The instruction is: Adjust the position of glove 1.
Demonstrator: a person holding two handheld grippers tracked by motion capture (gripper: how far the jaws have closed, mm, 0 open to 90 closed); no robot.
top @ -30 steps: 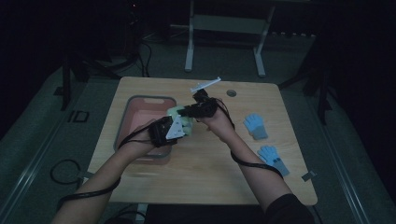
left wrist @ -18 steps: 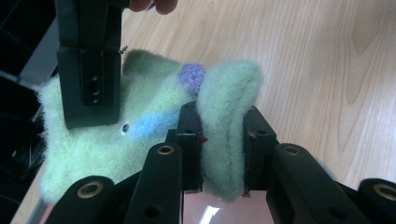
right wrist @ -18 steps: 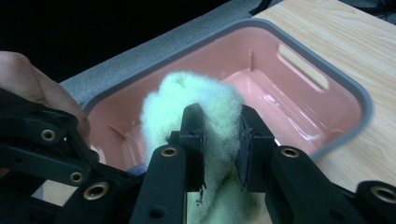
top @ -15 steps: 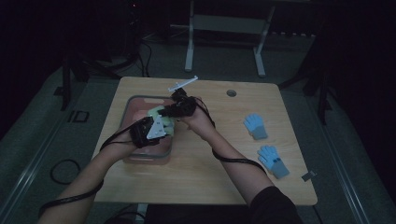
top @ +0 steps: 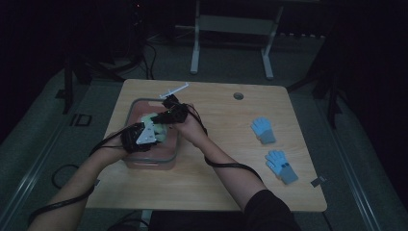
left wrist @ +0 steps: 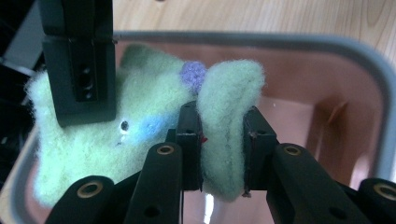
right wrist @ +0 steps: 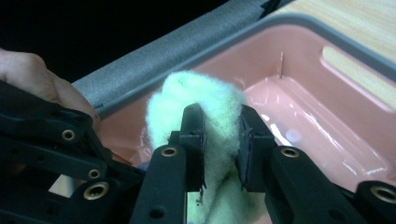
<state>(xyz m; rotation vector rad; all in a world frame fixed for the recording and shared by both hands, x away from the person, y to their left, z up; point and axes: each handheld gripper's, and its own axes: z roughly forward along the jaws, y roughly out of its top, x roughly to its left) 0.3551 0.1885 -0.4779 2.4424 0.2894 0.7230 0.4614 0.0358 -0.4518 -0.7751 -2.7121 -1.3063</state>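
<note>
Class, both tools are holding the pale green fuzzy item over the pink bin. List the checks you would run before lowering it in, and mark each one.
1. Left tool shut on the fuzzy green item: ok.
2. Right tool shut on it too: ok.
3. Item above the pink bin, inside its rim: ok.
4. Bin floor under the item free: ok where visible; part is hidden.
5. Blue gloves lie apart from the bin: ok.
6. Cables free of snags: cannot tell.

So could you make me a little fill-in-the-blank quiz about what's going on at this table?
1. Both grippers are shut on a fuzzy pale ____ fabric piece.
2. They hold it over a ____ bin with a grey rim.
3. Two light ____ gloves lie on the table, towards the person's right.
4. The left gripper pinches the piece next to a small ____ pompom.

Missing words: green; pink; blue; purple
</note>
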